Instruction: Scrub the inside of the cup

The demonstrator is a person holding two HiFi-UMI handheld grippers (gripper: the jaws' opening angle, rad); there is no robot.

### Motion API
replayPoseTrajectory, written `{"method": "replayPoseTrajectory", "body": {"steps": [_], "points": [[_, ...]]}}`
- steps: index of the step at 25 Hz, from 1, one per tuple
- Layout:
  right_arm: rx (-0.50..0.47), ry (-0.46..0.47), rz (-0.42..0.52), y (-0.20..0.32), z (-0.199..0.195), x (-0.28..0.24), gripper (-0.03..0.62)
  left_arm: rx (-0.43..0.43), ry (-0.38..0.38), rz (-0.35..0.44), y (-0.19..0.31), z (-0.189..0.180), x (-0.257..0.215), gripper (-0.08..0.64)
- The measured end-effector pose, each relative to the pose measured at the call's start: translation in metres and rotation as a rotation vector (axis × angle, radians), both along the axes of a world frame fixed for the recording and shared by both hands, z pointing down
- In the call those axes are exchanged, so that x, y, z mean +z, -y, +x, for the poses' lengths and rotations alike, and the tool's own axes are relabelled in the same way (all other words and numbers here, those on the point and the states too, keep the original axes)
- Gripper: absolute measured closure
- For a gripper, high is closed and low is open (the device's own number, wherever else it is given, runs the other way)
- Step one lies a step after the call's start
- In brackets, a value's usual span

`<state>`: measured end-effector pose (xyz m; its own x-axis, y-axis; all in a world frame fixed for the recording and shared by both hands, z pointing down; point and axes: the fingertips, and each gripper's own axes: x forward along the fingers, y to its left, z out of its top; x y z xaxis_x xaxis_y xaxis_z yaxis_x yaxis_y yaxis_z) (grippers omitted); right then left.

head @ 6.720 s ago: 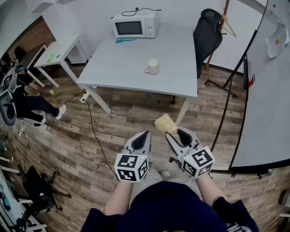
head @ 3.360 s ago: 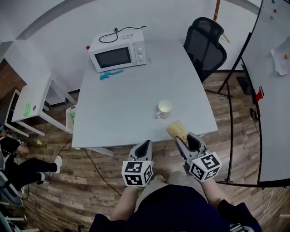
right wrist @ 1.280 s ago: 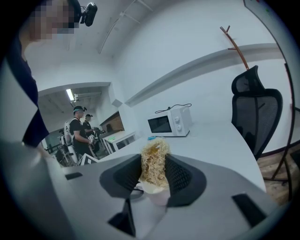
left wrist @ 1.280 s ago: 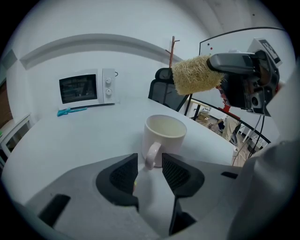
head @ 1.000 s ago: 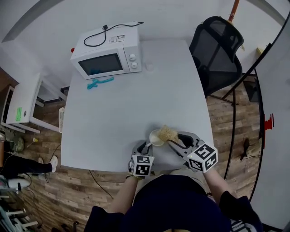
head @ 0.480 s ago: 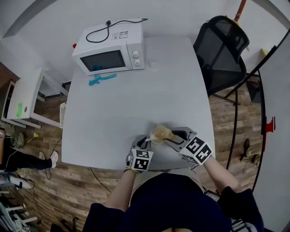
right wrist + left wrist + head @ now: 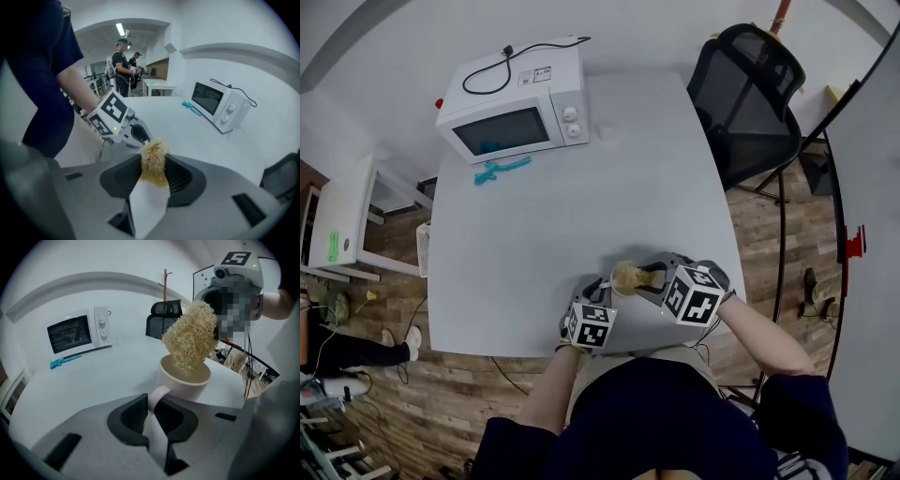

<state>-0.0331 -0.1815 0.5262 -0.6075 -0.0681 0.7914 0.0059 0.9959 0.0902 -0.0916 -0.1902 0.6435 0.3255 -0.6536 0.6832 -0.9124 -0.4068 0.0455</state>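
A white cup (image 7: 625, 278) stands near the front edge of the grey table (image 7: 553, 225). My left gripper (image 7: 602, 293) comes at it from the near side. Its jaws have just been closing, and they are now shut on the cup's handle (image 7: 156, 398). The right gripper (image 7: 650, 279) is shut on a straw-coloured fibrous scrubber (image 7: 153, 158). In the left gripper view, the scrubber (image 7: 191, 339) hangs tilted with its lower end inside the cup's mouth (image 7: 185, 376). In the right gripper view, the scrubber hides the cup, and the left gripper's marker cube (image 7: 109, 116) shows behind.
A white microwave (image 7: 512, 113) stands at the table's far left, with a teal tool (image 7: 500, 170) in front of it and a small white object (image 7: 606, 132) to its right. A black office chair (image 7: 750, 94) stands past the table's right side. People stand far off (image 7: 123, 65).
The right gripper has rolled and come down, bringing the scrubber from the cup's rim into its mouth. The left gripper has closed on the handle.
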Motion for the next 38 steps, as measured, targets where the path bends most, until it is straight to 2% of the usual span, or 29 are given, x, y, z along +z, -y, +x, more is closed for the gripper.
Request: {"method": "replayPoseTrajectory", "body": {"steps": [5,9,15,24,30,38], "points": [[-0.164,-0.120,0.033,-0.006,-0.005,0.009,0.433,0.023,-0.004,0.006,0.004,0.000,-0.001,0.511],[-0.276,-0.206,0.012,-0.012,-0.006,0.015,0.433,0.030,-0.003,0.010,0.005,0.000,-0.001,0.512],[-0.367,-0.288,0.000,-0.012,-0.012,0.028,0.433,0.037,-0.004,0.009,0.005,0.001,0.000,0.511],[-0.402,-0.347,-0.042,-0.010,-0.021,0.041,0.433,0.042,-0.008,0.009,0.005,0.001,0.000,0.511],[-0.413,-0.380,-0.038,-0.011,-0.025,0.053,0.433,0.037,-0.011,0.009,0.005,0.000,-0.001,0.511],[-0.390,-0.379,-0.035,-0.009,-0.026,0.062,0.434,0.030,-0.016,0.008,0.005,0.000,-0.001,0.511]]}}
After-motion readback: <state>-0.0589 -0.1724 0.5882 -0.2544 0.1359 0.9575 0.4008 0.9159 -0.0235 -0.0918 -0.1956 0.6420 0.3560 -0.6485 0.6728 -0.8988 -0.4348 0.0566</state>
